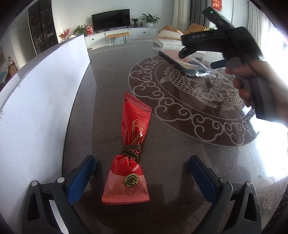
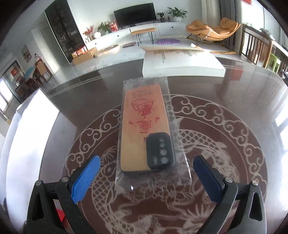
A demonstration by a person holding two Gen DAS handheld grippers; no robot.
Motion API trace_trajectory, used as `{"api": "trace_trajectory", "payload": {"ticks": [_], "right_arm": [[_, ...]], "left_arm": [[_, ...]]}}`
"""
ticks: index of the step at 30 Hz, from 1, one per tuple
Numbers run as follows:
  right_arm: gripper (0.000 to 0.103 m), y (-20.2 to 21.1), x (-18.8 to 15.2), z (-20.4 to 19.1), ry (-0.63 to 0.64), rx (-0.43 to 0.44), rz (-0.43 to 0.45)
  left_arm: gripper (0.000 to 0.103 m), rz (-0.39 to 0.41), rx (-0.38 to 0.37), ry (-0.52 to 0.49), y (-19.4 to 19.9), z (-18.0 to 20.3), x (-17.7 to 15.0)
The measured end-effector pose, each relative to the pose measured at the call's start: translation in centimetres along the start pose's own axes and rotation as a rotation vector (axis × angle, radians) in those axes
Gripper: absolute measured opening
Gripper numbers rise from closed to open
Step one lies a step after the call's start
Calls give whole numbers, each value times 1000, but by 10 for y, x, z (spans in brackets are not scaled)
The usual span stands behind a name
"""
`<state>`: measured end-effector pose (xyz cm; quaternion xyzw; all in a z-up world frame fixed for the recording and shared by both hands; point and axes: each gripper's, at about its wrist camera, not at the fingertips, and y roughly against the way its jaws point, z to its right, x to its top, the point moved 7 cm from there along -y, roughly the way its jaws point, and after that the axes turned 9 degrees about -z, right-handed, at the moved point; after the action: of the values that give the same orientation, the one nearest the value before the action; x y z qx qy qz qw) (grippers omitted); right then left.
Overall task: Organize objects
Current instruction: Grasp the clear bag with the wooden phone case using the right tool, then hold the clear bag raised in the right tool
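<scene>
Dark glossy bench bearing a pale fish-and-cloud medallion. White board at the bench's left edge; flat white box at its far side. Beyond, a television on a long white cabinet, potted plants, a small wooden stool, an orange lounge chair far right, and a dark shelf unit far left.

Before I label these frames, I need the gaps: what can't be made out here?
- Red packet, left wrist view: contents hidden by its wrapper; gold seal text too small.
- Phone case, right wrist view: printed lines at its top too small; bag glare blurs its edges.
- Right gripper, left wrist view: motion-blurred, partly hidden by the hand.
- White box, left wrist view: cut off by the frame edge.
</scene>
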<state>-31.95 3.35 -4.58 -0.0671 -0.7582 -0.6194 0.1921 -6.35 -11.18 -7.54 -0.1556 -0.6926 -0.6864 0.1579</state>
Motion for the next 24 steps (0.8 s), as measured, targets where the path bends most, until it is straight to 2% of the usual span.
{"api": "trace_trajectory", "payload": {"ticks": [2, 5, 9, 13, 14, 18, 24], "right_arm": [[103, -21, 6, -5, 9, -44, -37], [103, -35, 9, -11, 57, -153, -43], [103, -36, 7, -15, 104, -141, -27], [78, -25, 3, -6, 101, -139, 5], [78, -23, -2, -4, 102, -142, 0], [77, -9, -32, 1, 122, -135, 7], [78, 35, -119, 32, 85, -151, 54]], "left_arm": [[103, 0, 0, 0, 0, 0, 0], [103, 0, -1, 1, 0, 0, 0], [103, 0, -1, 0, 1, 1, 0], [103, 1, -1, 0, 1, 1, 0], [103, 1, -1, 0, 1, 1, 0], [103, 1, -1, 1, 1, 1, 1], [103, 1, -1, 1, 1, 1, 1]]}}
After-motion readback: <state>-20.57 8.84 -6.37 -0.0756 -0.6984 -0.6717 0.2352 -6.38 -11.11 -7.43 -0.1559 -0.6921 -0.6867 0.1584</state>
